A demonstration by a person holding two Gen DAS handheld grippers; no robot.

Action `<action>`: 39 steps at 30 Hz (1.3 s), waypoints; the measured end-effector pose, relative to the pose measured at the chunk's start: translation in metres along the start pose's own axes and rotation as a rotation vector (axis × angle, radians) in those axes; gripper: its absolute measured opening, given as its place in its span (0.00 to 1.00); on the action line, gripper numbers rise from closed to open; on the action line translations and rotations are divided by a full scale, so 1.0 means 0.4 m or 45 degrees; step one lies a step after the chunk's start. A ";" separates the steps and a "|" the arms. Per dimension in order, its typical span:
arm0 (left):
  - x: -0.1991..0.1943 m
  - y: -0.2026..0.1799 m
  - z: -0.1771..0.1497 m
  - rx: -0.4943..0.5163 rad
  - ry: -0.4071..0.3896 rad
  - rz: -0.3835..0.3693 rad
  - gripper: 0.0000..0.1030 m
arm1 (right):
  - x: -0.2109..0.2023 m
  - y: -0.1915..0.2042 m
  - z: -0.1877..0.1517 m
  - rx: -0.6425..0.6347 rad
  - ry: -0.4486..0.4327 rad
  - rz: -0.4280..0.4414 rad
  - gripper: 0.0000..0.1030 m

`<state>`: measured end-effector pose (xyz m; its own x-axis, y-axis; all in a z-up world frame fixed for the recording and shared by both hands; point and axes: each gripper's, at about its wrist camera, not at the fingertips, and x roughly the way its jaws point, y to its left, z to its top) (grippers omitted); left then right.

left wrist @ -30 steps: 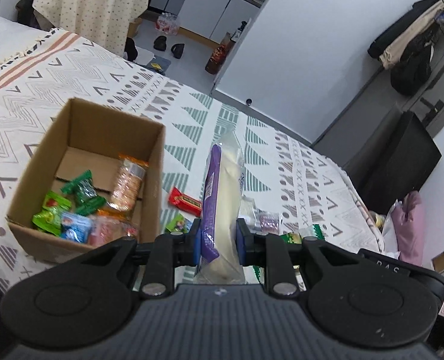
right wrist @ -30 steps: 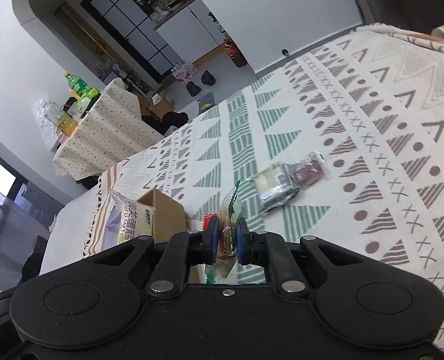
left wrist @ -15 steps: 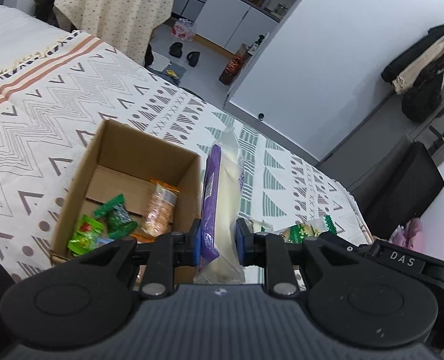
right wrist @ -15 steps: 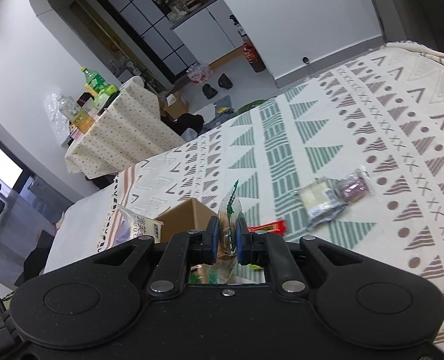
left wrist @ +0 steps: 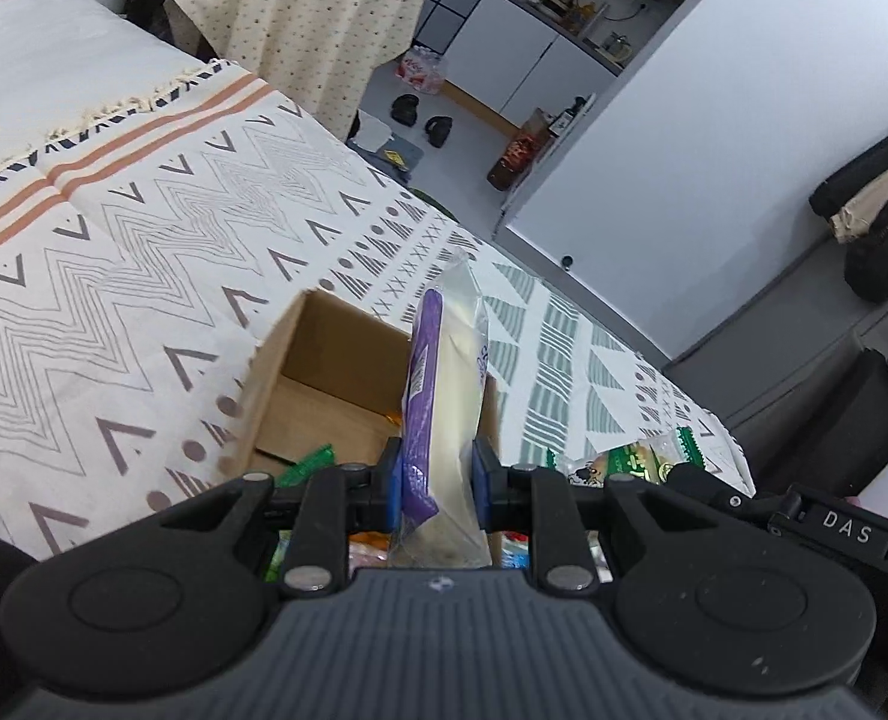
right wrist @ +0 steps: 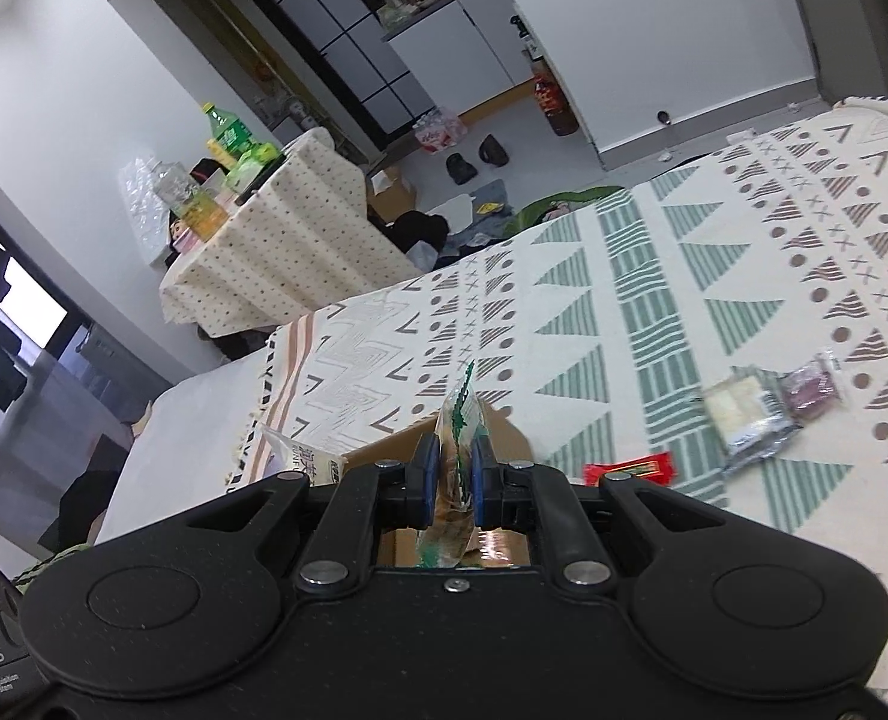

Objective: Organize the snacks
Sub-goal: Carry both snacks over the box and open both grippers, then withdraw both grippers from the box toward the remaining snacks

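My left gripper is clamped on a purple-and-cream snack packet, which stands upright on edge between the blue pads. The packet hangs over the open cardboard box that sits on the patterned bed cover; its lower end is level with the box's right wall, though I cannot tell from this angle whether it touches the cardboard. Inside the box I can make out a green wrapper near the front, with more coloured wrappers half hidden under my gripper.

My right gripper is pinched tight on a thin clear packet with green print, held upright, its zigzag top edge sticking up above the pads. Below it lies the same box, seen from the other side, with the top of the purple-and-cream packet showing at its left. In the left view the right gripper's packet shows just to the right of the box.

On the bed cover to the right of the box lie a red wrapper, a silver-and-cream packet and, touching it, a small purple packet
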<state>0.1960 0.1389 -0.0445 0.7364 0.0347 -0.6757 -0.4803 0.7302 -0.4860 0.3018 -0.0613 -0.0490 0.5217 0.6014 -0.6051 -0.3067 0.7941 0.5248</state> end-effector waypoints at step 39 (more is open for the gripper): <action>-0.015 -0.025 0.037 0.108 -0.024 0.164 0.80 | 0.004 -0.026 0.001 0.001 0.038 -0.019 0.53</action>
<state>0.2036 0.1416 -0.0275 0.6802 0.1440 -0.7187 -0.5302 0.7737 -0.3469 0.3059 -0.0687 -0.0553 0.5022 0.5917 -0.6307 -0.2987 0.8031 0.5156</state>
